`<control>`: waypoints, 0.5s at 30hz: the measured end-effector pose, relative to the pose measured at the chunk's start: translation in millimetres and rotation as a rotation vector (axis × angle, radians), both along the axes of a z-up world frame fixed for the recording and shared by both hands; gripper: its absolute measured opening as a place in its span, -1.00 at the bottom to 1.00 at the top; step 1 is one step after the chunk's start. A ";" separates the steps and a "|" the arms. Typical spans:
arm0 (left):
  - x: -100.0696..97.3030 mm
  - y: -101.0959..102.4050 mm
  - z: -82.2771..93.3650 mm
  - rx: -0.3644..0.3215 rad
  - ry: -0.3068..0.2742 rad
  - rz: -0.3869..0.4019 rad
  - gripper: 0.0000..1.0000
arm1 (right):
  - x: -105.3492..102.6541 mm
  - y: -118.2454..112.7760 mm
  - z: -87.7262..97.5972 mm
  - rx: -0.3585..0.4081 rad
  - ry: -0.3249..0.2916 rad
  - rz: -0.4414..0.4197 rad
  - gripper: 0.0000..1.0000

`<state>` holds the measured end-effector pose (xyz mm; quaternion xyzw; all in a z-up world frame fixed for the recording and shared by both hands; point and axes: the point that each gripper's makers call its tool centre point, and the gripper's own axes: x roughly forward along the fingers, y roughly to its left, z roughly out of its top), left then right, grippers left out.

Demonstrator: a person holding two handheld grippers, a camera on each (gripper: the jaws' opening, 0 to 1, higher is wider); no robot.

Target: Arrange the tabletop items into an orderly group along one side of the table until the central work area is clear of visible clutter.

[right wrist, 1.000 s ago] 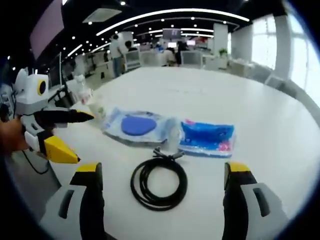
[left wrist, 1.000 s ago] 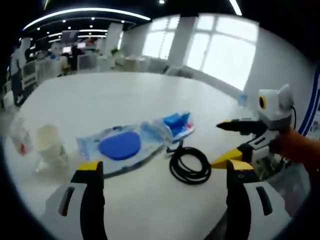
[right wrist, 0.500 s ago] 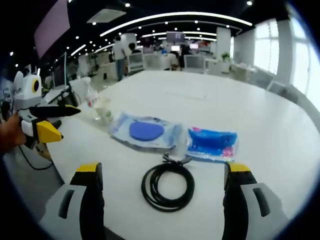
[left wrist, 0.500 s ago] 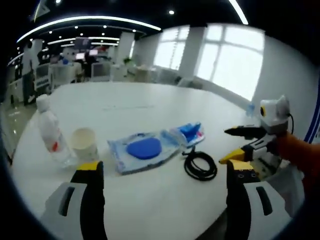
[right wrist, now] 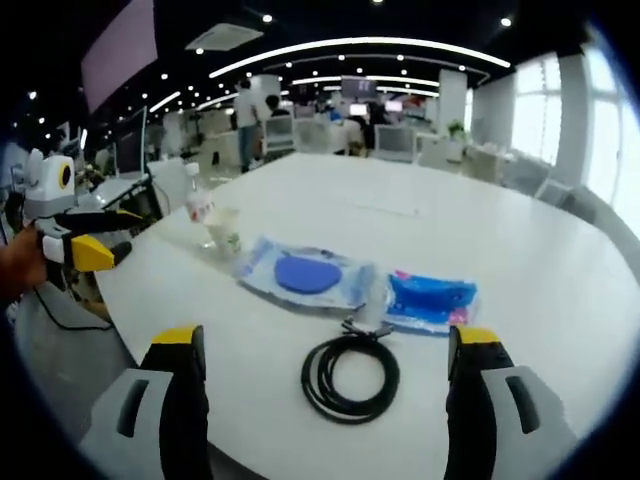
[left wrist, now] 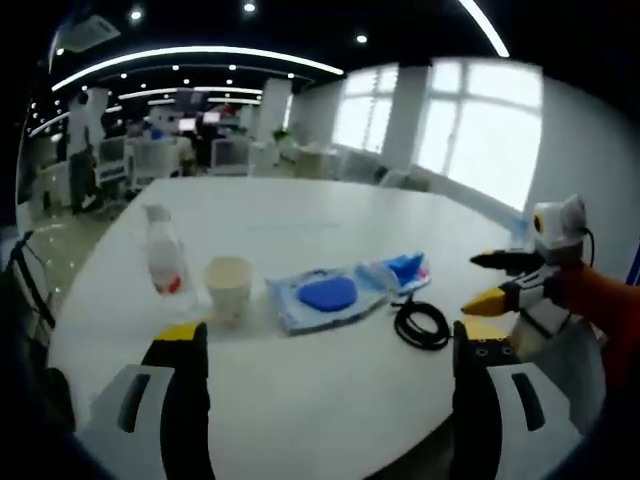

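Both claws, left (left wrist: 325, 345) and right (right wrist: 325, 345), gape wide; coiled black cable (right wrist: 351, 375) sits at right's 12 o'clock on white bench (right wrist: 520, 250).

A large open office lies beyond the far edge of the white table (right wrist: 560, 300). Curved light strips (right wrist: 350, 45) and small round spotlights run across the dark ceiling (left wrist: 300, 25). Desks with monitors (right wrist: 360, 108) and chairs (right wrist: 400, 142) stand well beyond the far edge, and people (right wrist: 245, 110) stand among them, too small to make out further. Tall bright windows (left wrist: 480, 130) with white columns between them line the wall past the table's far corner. A large pinkish panel (right wrist: 118, 50) hangs high near the ceiling. Near the table's left edge a black cable (right wrist: 55, 305) dangles towards the floor.
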<state>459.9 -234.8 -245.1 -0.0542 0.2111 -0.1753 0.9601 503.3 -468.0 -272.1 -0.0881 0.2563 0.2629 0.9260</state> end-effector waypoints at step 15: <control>-7.5 27.7 -1.9 0.008 -0.007 0.080 0.91 | -7.9 3.5 -2.9 0.010 -0.009 0.001 0.99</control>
